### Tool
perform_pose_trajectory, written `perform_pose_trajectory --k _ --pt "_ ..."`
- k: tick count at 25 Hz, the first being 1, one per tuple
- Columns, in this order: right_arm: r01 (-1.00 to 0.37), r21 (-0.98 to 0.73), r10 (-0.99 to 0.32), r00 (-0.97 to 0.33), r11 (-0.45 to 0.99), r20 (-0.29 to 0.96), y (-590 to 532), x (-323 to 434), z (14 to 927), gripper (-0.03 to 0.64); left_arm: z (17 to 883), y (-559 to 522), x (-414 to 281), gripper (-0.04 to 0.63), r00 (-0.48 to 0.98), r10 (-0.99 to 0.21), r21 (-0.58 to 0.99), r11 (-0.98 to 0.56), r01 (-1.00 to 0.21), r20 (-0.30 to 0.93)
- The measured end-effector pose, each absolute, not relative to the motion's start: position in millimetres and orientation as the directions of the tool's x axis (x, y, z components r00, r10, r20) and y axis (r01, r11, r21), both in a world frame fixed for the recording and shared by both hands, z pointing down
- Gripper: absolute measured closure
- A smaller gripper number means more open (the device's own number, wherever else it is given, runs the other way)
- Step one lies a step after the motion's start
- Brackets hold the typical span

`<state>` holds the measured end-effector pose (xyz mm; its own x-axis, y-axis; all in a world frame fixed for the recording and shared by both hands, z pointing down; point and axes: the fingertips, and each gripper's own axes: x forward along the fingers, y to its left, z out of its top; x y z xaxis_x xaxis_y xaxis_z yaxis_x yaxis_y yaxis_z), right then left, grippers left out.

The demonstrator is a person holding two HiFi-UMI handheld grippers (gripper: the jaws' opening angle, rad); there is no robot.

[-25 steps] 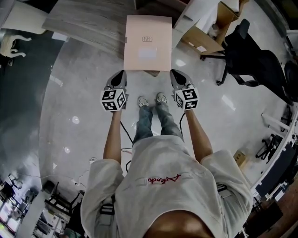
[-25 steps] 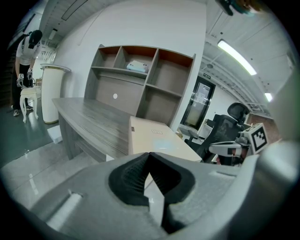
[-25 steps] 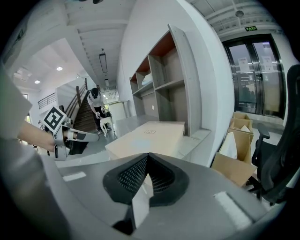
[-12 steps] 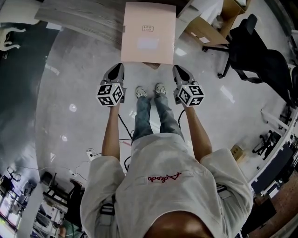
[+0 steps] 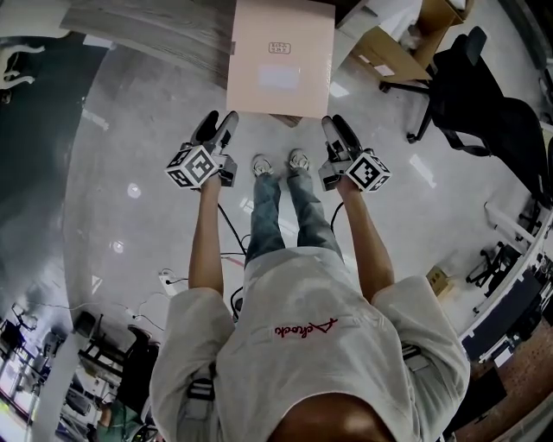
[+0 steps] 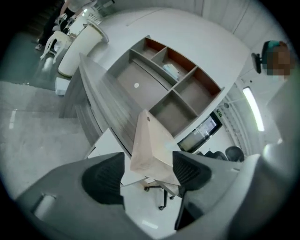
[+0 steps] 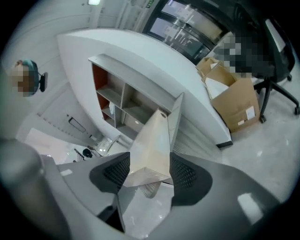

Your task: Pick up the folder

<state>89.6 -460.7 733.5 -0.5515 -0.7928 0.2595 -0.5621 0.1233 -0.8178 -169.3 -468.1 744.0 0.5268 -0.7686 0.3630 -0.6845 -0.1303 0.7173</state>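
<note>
The folder (image 5: 281,60) is a flat pale-pink case with a small printed label, lying on a small white table ahead of the person. My left gripper (image 5: 216,128) is just short of the folder's near left corner and my right gripper (image 5: 339,129) just short of its near right corner. Both pairs of jaws are opening. In the left gripper view the folder (image 6: 150,145) shows edge-on between the dark pads (image 6: 105,176), untouched. The right gripper view shows the folder (image 7: 152,140) between its ribbed pads (image 7: 185,173), with no pad pressing on it.
A grey wood-grain counter (image 5: 155,26) runs behind and left of the folder, with an open shelf unit (image 6: 164,79) beyond it. An open cardboard box (image 5: 380,52) and a black office chair (image 5: 484,95) stand to the right. The person's feet (image 5: 276,162) are just below the table.
Both grippers rolled outward, so their marker cubes now tilt away from each other. Both sank slightly toward the folder's near edge, and their jaws went from shut to apart.
</note>
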Motion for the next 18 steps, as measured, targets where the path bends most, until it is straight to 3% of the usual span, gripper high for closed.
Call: perform_pose_trajectory --k 6,18 --pt "-0.427 -0.902 -0.794 -0.57 0.066 0.212 -461.6 81.7 742.5 0.319 752.5 -474.4 -158.4 0.132 0.581 -0.744 0.787 -0.124 -0.604 0.329" --pt "-0.353 -0.935 -0.784 -0.588 0.028 0.199 -476.5 59.6 761.3 0.304 770.2 -494.9 -147.6 0.115 0.62 -0.715 0.844 -0.08 -0.531 0.323"
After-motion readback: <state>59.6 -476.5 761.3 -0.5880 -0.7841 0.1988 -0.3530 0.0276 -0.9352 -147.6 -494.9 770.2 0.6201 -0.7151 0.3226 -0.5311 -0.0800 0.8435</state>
